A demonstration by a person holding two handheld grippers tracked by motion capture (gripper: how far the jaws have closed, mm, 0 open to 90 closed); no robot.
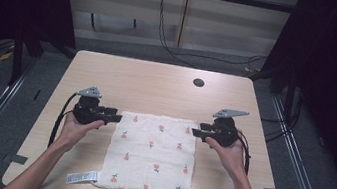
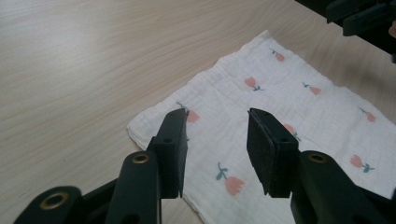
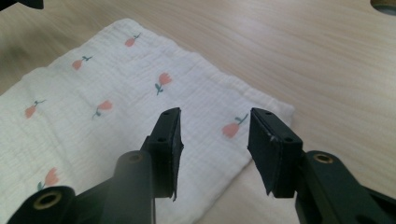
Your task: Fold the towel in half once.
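Two open grippers, left (image 1: 115,115) and right (image 1: 196,131): slide fingers (image 2: 172,140) around far corners of white tulip-print cloth (image 1: 152,155), then pinch.

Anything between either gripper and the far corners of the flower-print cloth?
Nothing visible. The left gripper and right gripper, jaws open, hang over the far corners of the white tulip-print muslin cloth, bare wooden table around.
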